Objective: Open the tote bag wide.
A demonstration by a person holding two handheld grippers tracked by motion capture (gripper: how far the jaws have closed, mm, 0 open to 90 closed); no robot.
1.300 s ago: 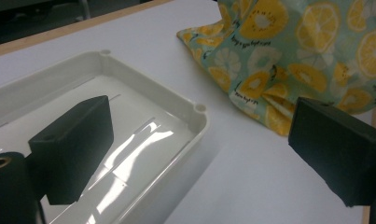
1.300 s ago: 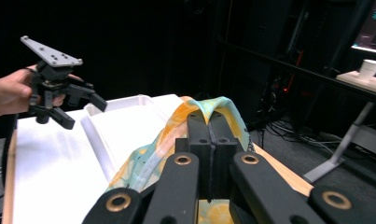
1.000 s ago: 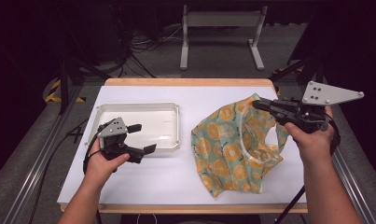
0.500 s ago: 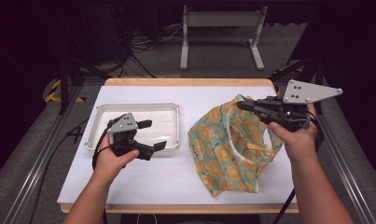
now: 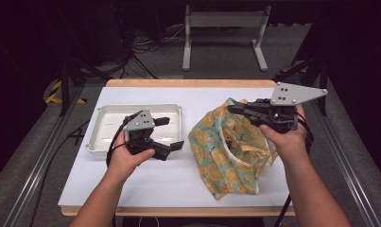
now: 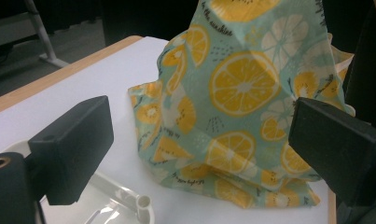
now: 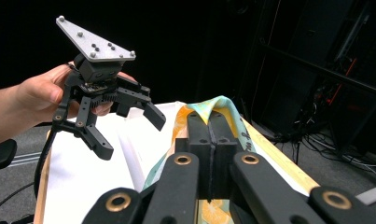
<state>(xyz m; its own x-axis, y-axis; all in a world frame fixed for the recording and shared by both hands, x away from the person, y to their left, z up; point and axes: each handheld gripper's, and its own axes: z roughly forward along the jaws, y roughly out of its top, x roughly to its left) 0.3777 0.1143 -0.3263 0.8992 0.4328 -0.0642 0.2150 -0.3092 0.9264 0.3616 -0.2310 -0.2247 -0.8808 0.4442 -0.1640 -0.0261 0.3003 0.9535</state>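
Nearest, two forearms come in from the bottom of the high view onto the white counter (image 5: 178, 184). Left hand (image 5: 126, 158) holds the left gripper (image 5: 169, 134) just above the counter at the tray's near right corner, jaws spread wide, nothing between them, aimed right toward the bag. In the left gripper view both black jaws stand far apart with the bag (image 6: 241, 107) between and beyond them, tray (image 6: 115, 205) corner at the bottom. Bag (image 5: 230, 146), teal cloth with lemon print, sits right of center on the counter, upper edge lifted, lower part slumped on the surface. Right hand (image 5: 285, 137) holds the right gripper (image 5: 233, 109) at the bag's top edge; right gripper view shows jaws pressed together on a fold of the cloth (image 7: 213, 109). White tray (image 5: 103, 125) lies left of the bag, apart from it. Beyond the counter: dark floor, cables, a grey stand (image 5: 223, 28).
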